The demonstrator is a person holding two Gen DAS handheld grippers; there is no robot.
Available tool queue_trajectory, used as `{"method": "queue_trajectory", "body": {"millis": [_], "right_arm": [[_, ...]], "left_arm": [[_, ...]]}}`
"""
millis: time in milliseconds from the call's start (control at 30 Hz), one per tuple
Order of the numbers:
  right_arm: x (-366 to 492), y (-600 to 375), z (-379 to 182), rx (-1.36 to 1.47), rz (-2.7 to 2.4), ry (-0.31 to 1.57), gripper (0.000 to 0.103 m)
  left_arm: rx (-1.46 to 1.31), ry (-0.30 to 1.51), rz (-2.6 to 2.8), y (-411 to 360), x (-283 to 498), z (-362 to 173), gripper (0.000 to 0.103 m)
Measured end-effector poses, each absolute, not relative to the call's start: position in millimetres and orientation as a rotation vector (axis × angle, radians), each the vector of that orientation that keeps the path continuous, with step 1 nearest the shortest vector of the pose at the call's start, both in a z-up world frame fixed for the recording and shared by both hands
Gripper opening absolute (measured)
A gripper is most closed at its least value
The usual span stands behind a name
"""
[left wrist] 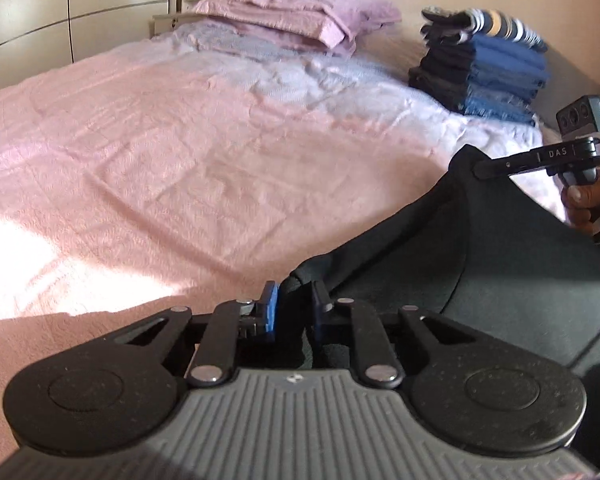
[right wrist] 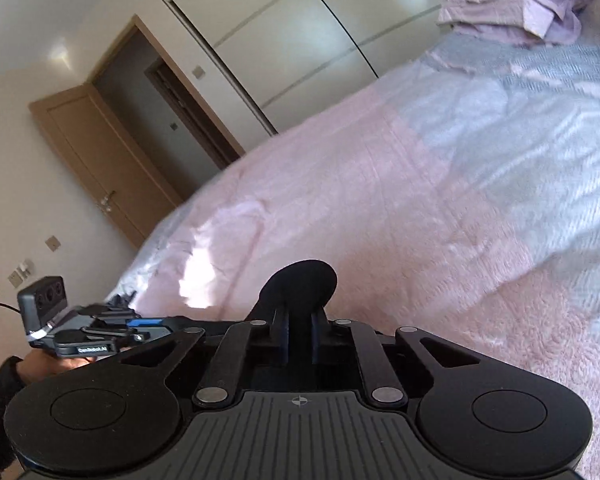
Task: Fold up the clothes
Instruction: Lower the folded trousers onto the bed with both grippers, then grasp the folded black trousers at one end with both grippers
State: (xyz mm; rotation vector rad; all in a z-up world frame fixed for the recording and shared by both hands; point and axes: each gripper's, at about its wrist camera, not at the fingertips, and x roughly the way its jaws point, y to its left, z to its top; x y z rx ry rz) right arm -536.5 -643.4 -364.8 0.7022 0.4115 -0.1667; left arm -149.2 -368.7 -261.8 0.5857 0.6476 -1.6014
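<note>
Left wrist view, nearest: left gripper (left wrist: 294, 308), fingers clamped on an edge of the black garment (left wrist: 500, 264). Right gripper (right wrist: 299, 334), pinched on another bunched part of it; the garment is held raised, slack between both, above the near right of the pink bedspread (left wrist: 180, 168). Farther right: stack of folded clothes (left wrist: 484, 64), already sorted. Fold of the held piece judged unfinished.
</note>
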Motion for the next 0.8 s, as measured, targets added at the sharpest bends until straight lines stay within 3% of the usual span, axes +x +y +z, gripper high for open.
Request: {"method": "queue_trajectory", "body": {"millis": [167,200,233,267,533,700,800], "right_arm": [[-543.4,-645.7,-387.9,0.772,-0.167,0.429,0.012],[-545.8,-636.0,-380.0,0.739,-0.163,0.432,0.023],[-548.3,-626.2,-372.1,0.707,-0.16,0.435,0.041],[-550.7,-616.5,-364.1,0.675,-0.156,0.437,0.046],[-568.2,-537.8,-302.6,0.419,-0.122,0.464,0.047],[-541.8,-498.1,-347.2,0.332,-0.076,0.653,0.049],[-541.9,-489.2,-357.9,0.312,-0.092,0.696,0.049]], "left_arm": [[0.524,0.727,-1.575,-368.3,-132.9,-278.5,0.02],[0.526,0.712,-1.563,-363.2,-132.3,-272.8,0.023],[0.529,0.696,-1.55,-358.0,-131.8,-267.1,0.025],[0.532,0.68,-1.538,-352.7,-131.3,-261.3,0.025],[0.438,0.65,-1.631,-295.3,-159.7,-209.9,0.022],[0.739,0.619,-1.608,-294.5,-204.2,-250.4,0.026],[0.594,0.692,-1.581,-278.5,-184.6,-256.4,0.025]]}}
